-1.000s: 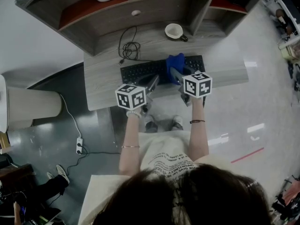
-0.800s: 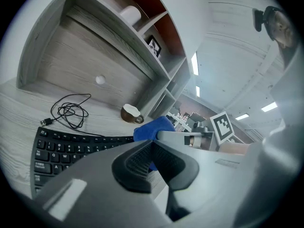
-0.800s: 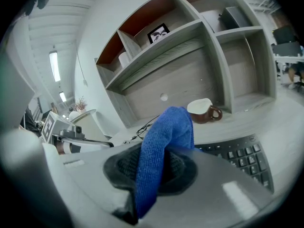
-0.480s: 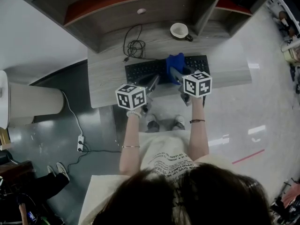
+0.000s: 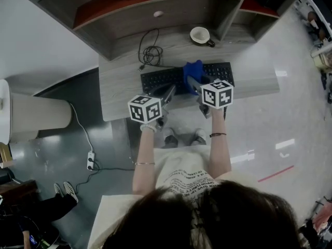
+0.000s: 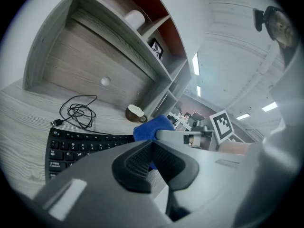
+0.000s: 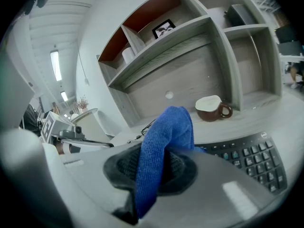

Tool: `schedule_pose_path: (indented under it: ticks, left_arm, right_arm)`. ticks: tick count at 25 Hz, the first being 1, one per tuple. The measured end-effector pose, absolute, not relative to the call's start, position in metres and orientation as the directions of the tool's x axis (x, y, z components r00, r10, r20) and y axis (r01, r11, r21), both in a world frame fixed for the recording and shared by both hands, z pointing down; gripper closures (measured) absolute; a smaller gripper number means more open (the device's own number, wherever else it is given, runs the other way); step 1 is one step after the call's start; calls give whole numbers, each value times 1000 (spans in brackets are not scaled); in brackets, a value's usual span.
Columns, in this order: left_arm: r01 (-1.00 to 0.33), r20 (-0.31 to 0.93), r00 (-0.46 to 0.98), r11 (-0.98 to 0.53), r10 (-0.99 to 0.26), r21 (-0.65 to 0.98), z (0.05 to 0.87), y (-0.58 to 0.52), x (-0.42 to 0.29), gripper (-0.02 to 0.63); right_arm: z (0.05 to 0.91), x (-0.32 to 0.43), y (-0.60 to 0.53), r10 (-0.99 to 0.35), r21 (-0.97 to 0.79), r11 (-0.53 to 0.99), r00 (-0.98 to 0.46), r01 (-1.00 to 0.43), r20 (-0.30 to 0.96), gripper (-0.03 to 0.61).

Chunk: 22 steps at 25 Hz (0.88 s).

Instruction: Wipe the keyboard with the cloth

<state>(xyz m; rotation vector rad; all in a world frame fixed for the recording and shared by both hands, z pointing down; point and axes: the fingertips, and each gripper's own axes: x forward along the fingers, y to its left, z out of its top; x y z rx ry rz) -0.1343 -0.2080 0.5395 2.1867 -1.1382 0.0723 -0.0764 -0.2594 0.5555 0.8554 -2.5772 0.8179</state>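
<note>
A black keyboard [image 5: 161, 78] lies on the grey desk [image 5: 119, 87], below the shelf unit. A blue cloth [image 5: 193, 69] rests over the keyboard's right-middle part, pinched in my right gripper [image 5: 194, 82], whose jaws are shut on it; in the right gripper view the blue cloth [image 7: 164, 146] hangs between the pads. My left gripper [image 5: 169, 91] hovers at the keyboard's near edge with its jaws shut on nothing. From the left gripper view I see the keyboard [image 6: 80, 144], the cloth [image 6: 153, 127] and the right gripper's marker cube [image 6: 221, 125].
A brown cup [image 5: 201, 35] stands behind the keyboard at the right. A coiled black cable [image 5: 149, 54] lies behind it at the left. The shelf unit [image 5: 155, 7] rises at the desk's back. A power strip [image 5: 90, 158] lies on the floor at the left.
The head view has shifted slightly, so the desk sits a little higher and more to the right. Both grippers and the cloth hold almost the same place on the keyboard.
</note>
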Motion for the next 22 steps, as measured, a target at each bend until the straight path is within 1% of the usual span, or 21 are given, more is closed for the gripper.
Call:
schedule_pose_path:
  ticks: [22]
  left_arm:
    - [-752, 342, 612, -391, -713, 531, 544, -194, -164, 612]
  right_arm:
    - [557, -109, -246, -439, -426, 668, -785, -610, 436, 520]
